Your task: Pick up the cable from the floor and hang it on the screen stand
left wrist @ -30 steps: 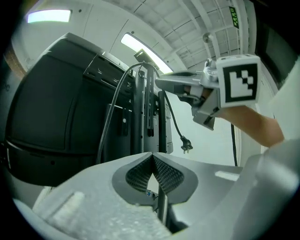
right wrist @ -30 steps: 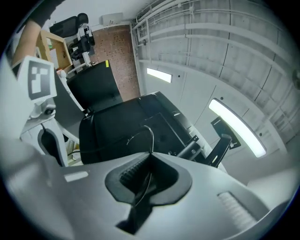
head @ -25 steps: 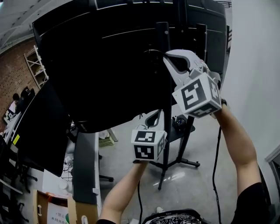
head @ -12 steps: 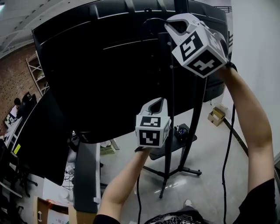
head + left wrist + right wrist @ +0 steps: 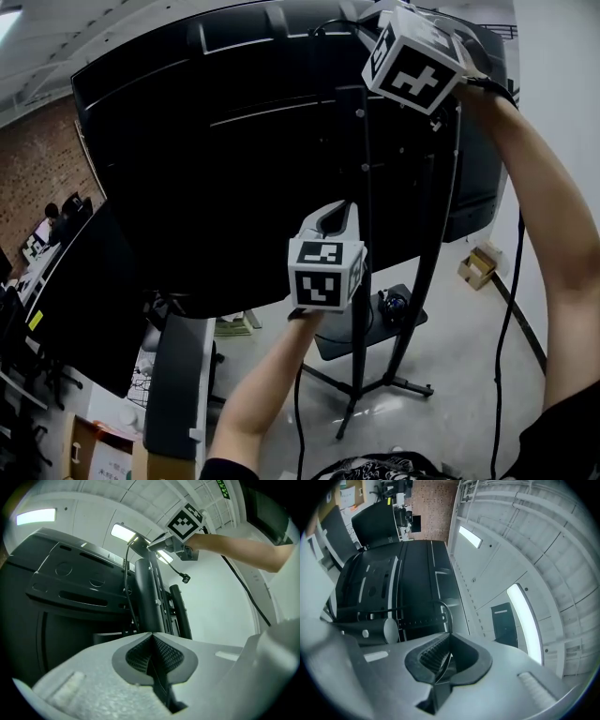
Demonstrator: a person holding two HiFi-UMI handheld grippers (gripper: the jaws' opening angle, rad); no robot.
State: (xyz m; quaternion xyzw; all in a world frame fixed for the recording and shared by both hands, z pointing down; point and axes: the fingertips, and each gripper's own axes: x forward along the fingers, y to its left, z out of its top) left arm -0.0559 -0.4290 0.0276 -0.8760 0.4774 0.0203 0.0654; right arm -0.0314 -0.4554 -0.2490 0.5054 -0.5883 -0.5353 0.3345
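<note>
The thin black cable runs up beside the black pole of the screen stand and bends over its top. My right gripper is up at the top of the stand, shut on the cable, which arcs out of its jaws. A short end with a plug dangles below that gripper. My left gripper hangs lower, close to the pole behind the big black screen. It is shut, with the cable passing between its pads.
The stand's legs spread on the grey floor, with a small shelf above them. A cardboard box lies by the right wall. A desk with a second monitor is at the left. The grippers' own cords hang down.
My right gripper has risen with the cable from mid-height on the pole to the top of the stand. The left gripper has lifted a little and stayed shut.
</note>
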